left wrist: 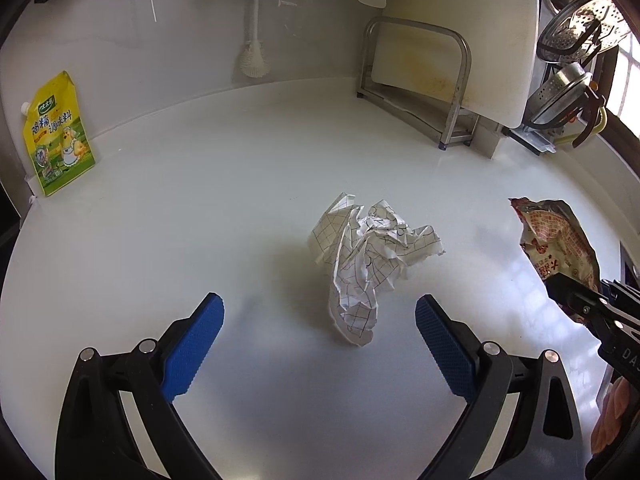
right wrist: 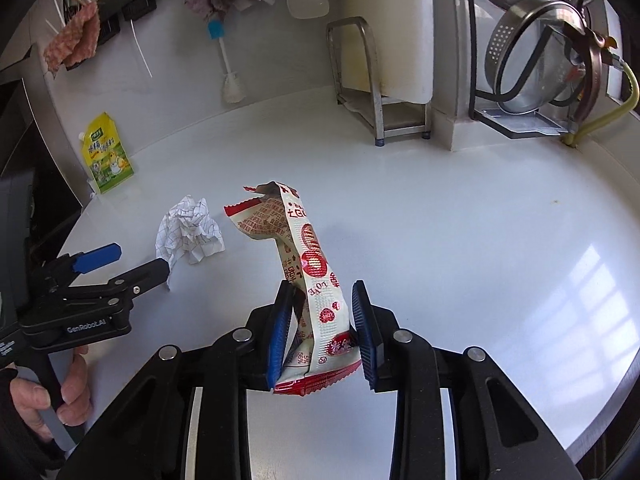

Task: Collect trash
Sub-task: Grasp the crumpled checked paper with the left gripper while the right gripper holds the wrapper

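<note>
A crumpled sheet of grid paper (left wrist: 368, 256) lies on the white counter (left wrist: 160, 220), just ahead of my left gripper (left wrist: 320, 302), whose blue pads stand wide open on either side of its near end without touching it. My right gripper (right wrist: 320, 292) is shut on a red-and-white snack wrapper (right wrist: 308, 252), pinched near its bottom seam and held upright off the counter. The left wrist view shows that wrapper (left wrist: 560, 236) at the right edge. In the right wrist view the paper (right wrist: 192, 232) sits left of the wrapper, with the left gripper (right wrist: 140, 258) beside it.
A yellow seasoning pouch (left wrist: 60, 136) leans on the back wall at left. A bottle brush (left wrist: 254, 40) hangs on the wall. A metal rack with a white cutting board (left wrist: 416, 76) and a rack of steel strainers (left wrist: 568, 92) stand at the back right.
</note>
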`<action>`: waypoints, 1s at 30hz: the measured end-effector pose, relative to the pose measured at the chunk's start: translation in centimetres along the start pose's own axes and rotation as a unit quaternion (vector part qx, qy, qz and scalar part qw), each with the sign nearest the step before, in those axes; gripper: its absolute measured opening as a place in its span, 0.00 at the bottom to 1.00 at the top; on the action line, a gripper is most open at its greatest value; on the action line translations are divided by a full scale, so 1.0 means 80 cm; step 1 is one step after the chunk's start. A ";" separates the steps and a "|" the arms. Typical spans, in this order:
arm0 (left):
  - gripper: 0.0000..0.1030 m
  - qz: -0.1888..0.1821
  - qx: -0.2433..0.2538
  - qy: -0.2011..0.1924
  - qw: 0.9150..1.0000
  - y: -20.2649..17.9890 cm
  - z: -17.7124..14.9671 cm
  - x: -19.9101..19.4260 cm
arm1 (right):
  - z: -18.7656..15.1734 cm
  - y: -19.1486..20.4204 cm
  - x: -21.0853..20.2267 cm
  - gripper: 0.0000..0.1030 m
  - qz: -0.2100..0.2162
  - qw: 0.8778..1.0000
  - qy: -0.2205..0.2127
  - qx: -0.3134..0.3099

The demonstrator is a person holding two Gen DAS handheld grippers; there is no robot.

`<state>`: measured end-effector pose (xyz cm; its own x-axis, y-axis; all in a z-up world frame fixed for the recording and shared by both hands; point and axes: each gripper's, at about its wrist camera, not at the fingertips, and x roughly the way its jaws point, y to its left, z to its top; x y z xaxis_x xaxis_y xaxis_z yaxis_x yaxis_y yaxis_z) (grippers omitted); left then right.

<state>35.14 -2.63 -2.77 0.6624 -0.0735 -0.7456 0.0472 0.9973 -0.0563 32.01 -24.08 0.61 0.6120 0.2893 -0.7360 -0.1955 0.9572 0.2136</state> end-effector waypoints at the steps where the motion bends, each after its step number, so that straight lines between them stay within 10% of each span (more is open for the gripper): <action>1: 0.92 -0.004 -0.003 0.005 1.000 -0.003 0.003 0.005 | -0.001 -0.004 -0.003 0.29 0.005 1.000 -0.003 0.008; 17: 0.88 0.006 0.024 0.038 0.999 -0.036 0.035 0.052 | -0.003 -0.032 -0.005 0.29 0.049 0.997 -0.009 0.055; 25: 0.32 -0.012 0.018 0.040 0.999 -0.031 0.037 0.050 | -0.005 -0.038 -0.005 0.29 0.048 0.997 -0.010 0.061; 30: 0.25 -0.022 0.007 0.037 0.999 -0.024 0.037 0.047 | -0.006 -0.035 -0.008 0.29 0.047 0.997 -0.016 0.055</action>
<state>39.72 -4.80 -3.51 0.6029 -0.1166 -0.7893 0.0853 0.9930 -0.0816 31.80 -26.97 0.14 0.6201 0.3758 -0.6887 -0.1685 0.9211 0.3510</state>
